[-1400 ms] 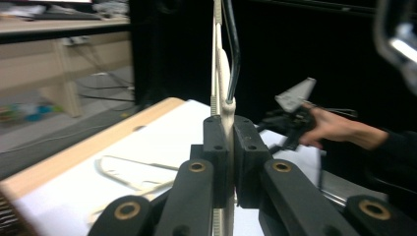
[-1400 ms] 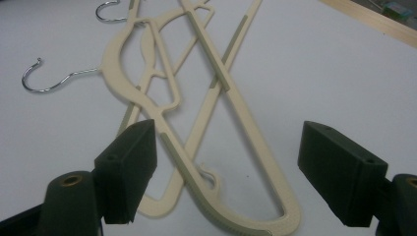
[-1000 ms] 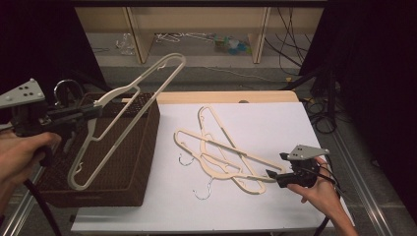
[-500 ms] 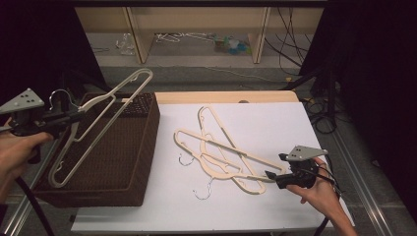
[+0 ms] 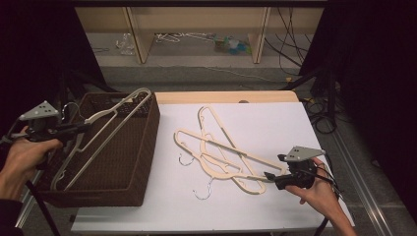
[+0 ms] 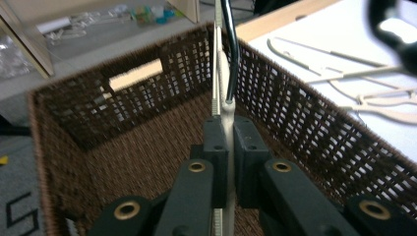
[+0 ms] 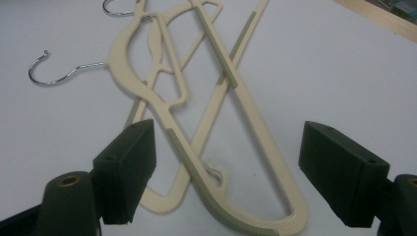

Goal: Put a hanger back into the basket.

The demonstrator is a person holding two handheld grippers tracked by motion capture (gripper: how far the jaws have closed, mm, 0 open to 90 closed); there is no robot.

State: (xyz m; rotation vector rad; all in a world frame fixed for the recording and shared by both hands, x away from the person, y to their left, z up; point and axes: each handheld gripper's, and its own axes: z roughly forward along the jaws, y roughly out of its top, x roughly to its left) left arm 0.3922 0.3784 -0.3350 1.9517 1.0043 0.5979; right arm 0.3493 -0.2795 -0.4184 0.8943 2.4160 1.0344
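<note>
My left gripper point(image 5: 78, 129) is shut on a cream plastic hanger point(image 5: 139, 92) near its hook end. The hanger slants over the brown wicker basket point(image 5: 150, 142), its lower end down inside. In the left gripper view the jaws point(image 6: 224, 142) pinch the hanger point(image 6: 222, 73) edge-on above the basket's floor point(image 6: 147, 162). My right gripper point(image 5: 269, 178) rests open at the near right end of a pile of cream hangers point(image 5: 231, 150) on the white table point(image 5: 275, 123). In the right gripper view the wide jaws point(image 7: 228, 157) straddle the rounded ends of two hangers point(image 7: 255, 142) without touching them.
The basket stands at the table's left edge. Metal hooks point(image 5: 202, 191) of the piled hangers point toward the near side. A wooden strip point(image 5: 221, 97) borders the table's far edge. Behind it are low shelves point(image 5: 196, 37) with clutter, and cables point(image 5: 319, 108) lie on the floor at right.
My left gripper has come down and to the left with the hanger, which now dips into the basket. The right gripper and the pile have stayed put.
</note>
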